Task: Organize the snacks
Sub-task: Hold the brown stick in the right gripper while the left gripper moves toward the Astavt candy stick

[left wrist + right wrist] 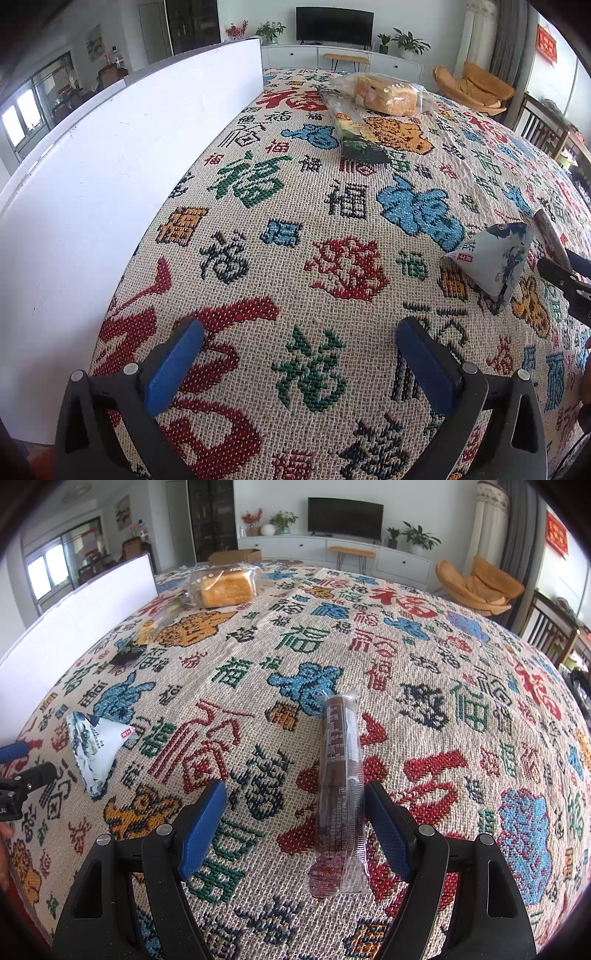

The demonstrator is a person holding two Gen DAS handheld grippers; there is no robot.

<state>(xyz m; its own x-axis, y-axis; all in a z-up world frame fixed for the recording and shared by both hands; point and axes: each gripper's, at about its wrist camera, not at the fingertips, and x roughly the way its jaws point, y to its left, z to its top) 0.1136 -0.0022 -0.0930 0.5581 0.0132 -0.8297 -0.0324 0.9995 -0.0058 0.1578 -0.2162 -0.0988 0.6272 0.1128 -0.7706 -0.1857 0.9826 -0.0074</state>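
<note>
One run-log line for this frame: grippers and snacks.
left gripper: open, empty | right gripper: open, astride brown snack bar | blue-white pouch, bagged bread, dark packet: untouched on cloth

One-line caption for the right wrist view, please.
Open right gripper poised over a brown snack bar on the patterned tablecloth; triangular pouch and bagged bread lie beyond.

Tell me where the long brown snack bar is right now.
In the right wrist view, the brown snack bar lies on the patterned tablecloth, between the open right gripper fingers, nearer the right one.
</note>
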